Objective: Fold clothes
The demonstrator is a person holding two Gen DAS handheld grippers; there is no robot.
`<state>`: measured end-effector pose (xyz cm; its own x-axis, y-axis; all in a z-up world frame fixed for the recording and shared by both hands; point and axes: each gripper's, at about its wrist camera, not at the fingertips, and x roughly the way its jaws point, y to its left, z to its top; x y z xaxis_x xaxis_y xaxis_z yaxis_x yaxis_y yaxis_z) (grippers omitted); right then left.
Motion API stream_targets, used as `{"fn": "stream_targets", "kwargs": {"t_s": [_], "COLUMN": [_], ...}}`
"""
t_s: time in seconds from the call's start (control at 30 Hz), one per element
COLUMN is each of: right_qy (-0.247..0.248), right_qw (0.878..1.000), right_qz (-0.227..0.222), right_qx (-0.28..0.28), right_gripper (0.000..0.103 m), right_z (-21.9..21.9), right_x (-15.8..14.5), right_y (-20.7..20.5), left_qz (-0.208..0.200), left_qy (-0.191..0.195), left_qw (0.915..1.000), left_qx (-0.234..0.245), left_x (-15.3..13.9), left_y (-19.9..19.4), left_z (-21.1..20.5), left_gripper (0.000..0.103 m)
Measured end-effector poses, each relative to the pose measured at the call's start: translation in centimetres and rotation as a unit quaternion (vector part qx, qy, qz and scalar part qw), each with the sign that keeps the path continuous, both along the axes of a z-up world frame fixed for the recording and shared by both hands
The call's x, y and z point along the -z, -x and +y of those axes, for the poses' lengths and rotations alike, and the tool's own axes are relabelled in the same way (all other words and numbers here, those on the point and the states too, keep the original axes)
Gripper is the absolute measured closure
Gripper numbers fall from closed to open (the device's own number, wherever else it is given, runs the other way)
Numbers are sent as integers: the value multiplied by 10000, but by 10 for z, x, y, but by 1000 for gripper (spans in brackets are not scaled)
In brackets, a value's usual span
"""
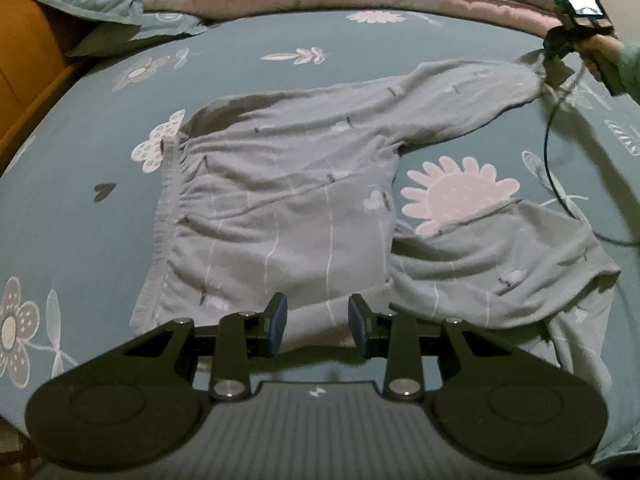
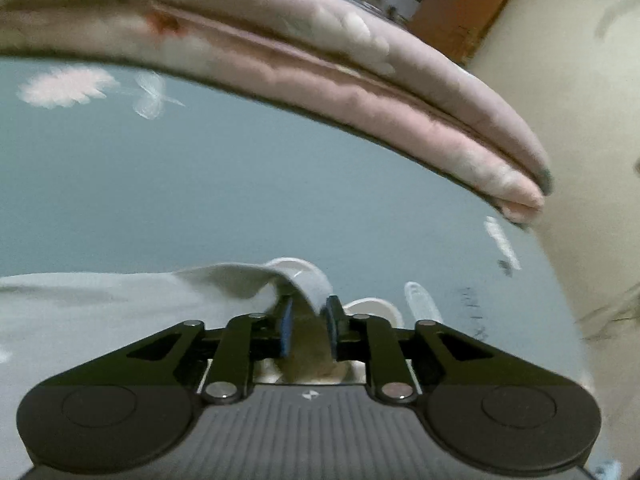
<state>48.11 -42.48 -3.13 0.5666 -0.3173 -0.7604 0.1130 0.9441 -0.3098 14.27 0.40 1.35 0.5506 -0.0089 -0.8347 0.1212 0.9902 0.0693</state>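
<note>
Trousers (image 1: pixel 280 200) spread flat on bedsheet (image 1: pixel 80 140); far leg's hem between right gripper (image 2: pixel 308 320) jaws.

Both views are dimly and evenly lit under a cool cast; no light source is seen. Strong barrel distortion is noted, with dark vignetted corners and the folded quilt (image 2: pixel 360 92) bowed into an arc. Soft shadow is observed beneath the grey trousers (image 1: pixel 280 200) and under the quilt edge. Motion blur is recorded across the right wrist view, heaviest at its right rim. Glare is confined to a small lit screen (image 1: pixel 586 4). Fine grain is present throughout.
</note>
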Motion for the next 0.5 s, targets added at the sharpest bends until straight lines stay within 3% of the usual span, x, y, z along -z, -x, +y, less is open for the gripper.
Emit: {"fn": "stream_targets", "kwargs": {"t_s": [0.27, 0.33, 0.5], "right_qy": [-160, -220, -311], "right_qw": [9980, 9977, 9971], "right_qz": [-436, -462, -397], "right_qx": [-420, -450, -577], "right_gripper": [73, 67, 65], "right_z": [-29, -38, -32], "right_x": [-75, -91, -108], "right_y": [103, 128, 184], "left_qz": [-195, -219, -296], "left_qy": [170, 184, 169], "left_qw": [9981, 9969, 9940], "left_qx": [552, 730, 1040], "left_x": [1, 3, 7], "left_y": [-7, -5, 6], "left_z": [-3, -5, -5], "left_gripper": [65, 65, 65]}}
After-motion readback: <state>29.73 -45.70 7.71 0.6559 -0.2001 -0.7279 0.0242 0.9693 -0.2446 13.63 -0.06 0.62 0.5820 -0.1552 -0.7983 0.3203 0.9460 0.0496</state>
